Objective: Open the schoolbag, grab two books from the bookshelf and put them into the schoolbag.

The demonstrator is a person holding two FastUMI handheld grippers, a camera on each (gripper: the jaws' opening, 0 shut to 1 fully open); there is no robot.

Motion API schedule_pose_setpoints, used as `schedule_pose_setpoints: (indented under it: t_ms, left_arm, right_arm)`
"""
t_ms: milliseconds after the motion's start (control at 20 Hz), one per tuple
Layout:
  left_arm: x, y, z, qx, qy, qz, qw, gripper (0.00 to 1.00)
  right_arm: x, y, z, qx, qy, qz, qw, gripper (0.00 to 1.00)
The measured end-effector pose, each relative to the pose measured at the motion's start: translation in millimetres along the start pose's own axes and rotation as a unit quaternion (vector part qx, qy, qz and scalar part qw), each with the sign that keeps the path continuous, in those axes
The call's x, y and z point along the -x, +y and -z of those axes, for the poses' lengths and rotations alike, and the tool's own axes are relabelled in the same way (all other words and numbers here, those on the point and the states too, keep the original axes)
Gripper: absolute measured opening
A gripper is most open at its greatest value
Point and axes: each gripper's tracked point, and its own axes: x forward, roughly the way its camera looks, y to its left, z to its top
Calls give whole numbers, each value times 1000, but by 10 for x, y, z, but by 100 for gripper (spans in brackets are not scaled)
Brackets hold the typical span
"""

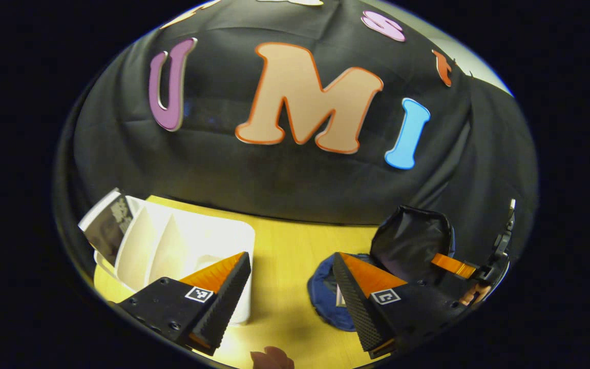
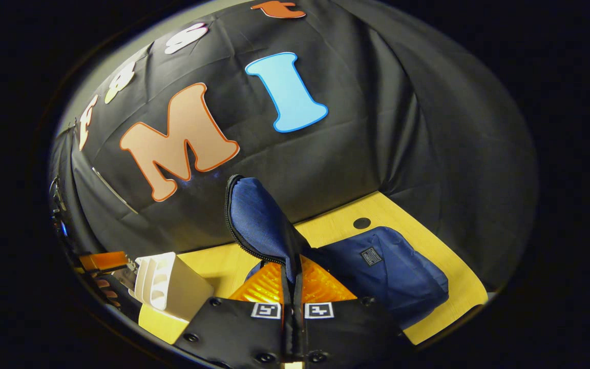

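the yellow tabletop [image 2: 418, 241] carries everything, with the blue schoolbag [image 2: 397, 271] lying flat toward one side so its opening faces up, and the white bookshelf [image 1: 187, 246] well apart from it near the other edge, a book [image 1: 108, 225] leaning in its end slot. the bag's flap [image 2: 259, 220] stands lifted, its dark lining showing in the left gripper view, probably to keep the mouth clear for loading. the right claw [image 2: 293, 287] is clamped together on that flap's edge, holding it up. the left claw [image 1: 290, 287] hangs over bare tabletop between bookshelf and bag, fingers apart and holding nothing, seemingly free to go for a book.
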Motion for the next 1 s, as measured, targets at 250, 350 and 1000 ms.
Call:
schedule_pose_setpoints:
  t_ms: [250, 350, 1000]
  left_arm:
    - [376, 772, -343, -21, -30, -43, 998, 95]
    - [440, 1084, -428, -14, -36, -56, 998, 95]
    - [252, 2823, -474, 1, 21, -109, 994, 92]
  right_arm:
    - [-7, -27, 26, -5, -3, 8, 1000, 3]
    - [-29, -31, 8, -7, -5, 12, 1000, 3]
    - [-24, -50, 9, 13, -13, 37, 999, 3]
